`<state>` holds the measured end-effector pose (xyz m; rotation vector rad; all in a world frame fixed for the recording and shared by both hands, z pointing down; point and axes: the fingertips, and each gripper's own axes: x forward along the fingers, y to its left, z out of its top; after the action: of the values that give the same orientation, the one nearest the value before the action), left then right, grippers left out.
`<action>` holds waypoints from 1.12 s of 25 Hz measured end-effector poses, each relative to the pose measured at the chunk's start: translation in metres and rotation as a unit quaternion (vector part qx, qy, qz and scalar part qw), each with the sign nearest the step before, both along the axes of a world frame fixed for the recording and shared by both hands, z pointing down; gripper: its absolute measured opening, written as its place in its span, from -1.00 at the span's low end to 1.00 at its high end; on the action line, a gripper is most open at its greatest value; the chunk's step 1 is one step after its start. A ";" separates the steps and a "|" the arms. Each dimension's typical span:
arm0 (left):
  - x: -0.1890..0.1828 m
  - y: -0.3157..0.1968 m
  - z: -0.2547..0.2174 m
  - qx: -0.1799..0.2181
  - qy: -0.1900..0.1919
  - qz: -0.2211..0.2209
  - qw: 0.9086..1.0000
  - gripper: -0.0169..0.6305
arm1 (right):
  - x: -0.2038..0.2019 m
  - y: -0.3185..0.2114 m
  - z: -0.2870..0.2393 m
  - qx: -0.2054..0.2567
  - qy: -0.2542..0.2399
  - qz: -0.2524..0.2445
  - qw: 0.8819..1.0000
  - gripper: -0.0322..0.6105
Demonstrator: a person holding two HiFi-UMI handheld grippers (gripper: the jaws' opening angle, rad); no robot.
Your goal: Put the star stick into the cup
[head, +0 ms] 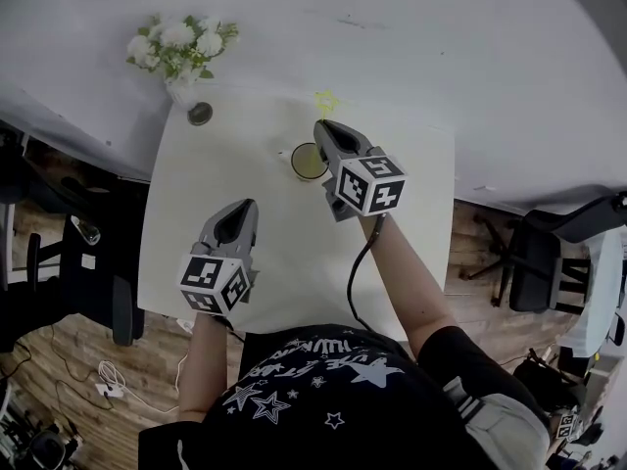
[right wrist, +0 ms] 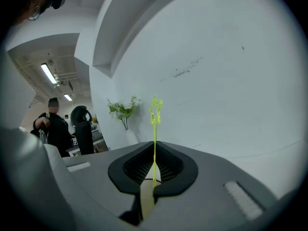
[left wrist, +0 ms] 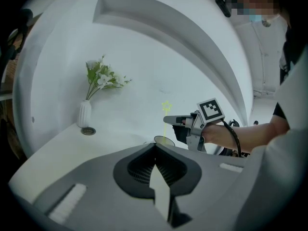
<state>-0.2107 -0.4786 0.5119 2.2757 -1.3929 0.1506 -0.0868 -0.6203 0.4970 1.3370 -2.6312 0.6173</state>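
Note:
A thin yellow-green star stick (right wrist: 155,124) stands upright, its star (head: 326,101) on top, with my right gripper (right wrist: 154,146) shut on its shaft. In the left gripper view the star stick (left wrist: 166,124) runs down past the right gripper (left wrist: 169,121) into the mouth of the cup (left wrist: 164,140). In the head view the cup (head: 308,162) sits mid-table with the right gripper (head: 323,127) over its far right rim. My left gripper (head: 238,215) hovers nearer the front left of the table. Its jaws are shut with nothing between them, as the left gripper (left wrist: 155,147) shows in its own view.
A white vase of white flowers (head: 181,52) stands at the table's (head: 245,164) far left corner beside a small round metal disc (head: 200,114). A white wall rises behind the table. Office chairs (head: 544,262) stand on the wooden floor at both sides. A person (right wrist: 55,126) stands far off.

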 end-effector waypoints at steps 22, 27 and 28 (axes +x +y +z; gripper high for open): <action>0.006 0.035 -0.037 0.037 -0.022 -0.010 0.999 -0.94 | 0.020 0.044 -0.012 -0.013 0.005 -0.005 1.000 -0.68; 0.013 0.053 -0.055 0.056 -0.029 -0.016 0.998 -0.94 | 0.031 0.066 -0.035 0.005 -0.010 -0.008 1.000 -0.68; 0.015 0.057 -0.059 0.059 -0.030 -0.018 0.998 -0.94 | 0.033 0.071 -0.038 0.008 -0.012 -0.010 1.000 -0.70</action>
<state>-0.1957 -0.4212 0.4533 2.3569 -1.5087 0.1292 -0.0533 -0.5491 0.4587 1.3145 -2.6707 0.6157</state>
